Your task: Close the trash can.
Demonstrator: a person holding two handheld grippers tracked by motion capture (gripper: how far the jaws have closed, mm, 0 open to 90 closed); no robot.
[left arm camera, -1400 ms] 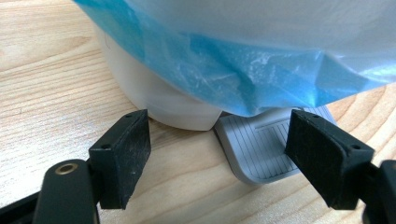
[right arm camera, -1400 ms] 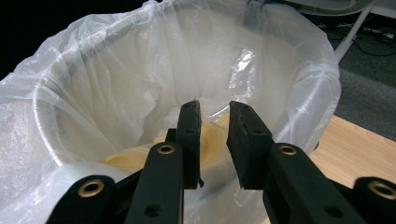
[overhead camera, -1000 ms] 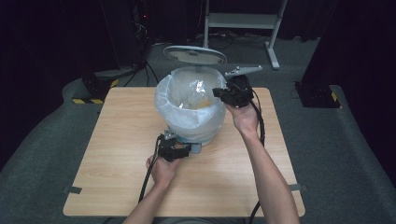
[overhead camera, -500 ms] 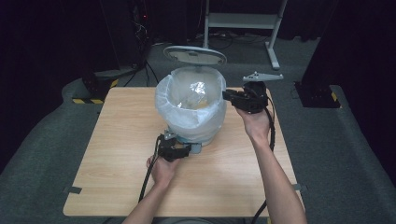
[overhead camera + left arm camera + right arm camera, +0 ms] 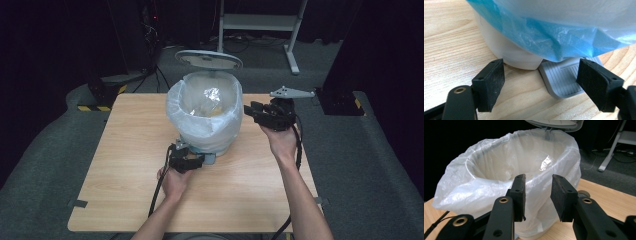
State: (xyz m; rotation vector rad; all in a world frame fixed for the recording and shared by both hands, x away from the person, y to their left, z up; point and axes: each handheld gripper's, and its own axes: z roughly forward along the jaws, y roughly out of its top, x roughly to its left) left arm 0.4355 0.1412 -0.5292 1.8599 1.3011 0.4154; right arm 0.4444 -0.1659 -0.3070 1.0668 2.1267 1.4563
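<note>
Your right gripper (image 5: 255,111), jaws just opening and empty, is off the bag (image 5: 200,125), your left gripper (image 5: 192,161) stands open at the pedal (image 5: 564,77); next, release the pedal.

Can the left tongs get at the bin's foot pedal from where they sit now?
Probably yes. The left tongs stand open right in front of the grey pedal at the bin's base, with bare table between and the bag hanging just above it.
</note>
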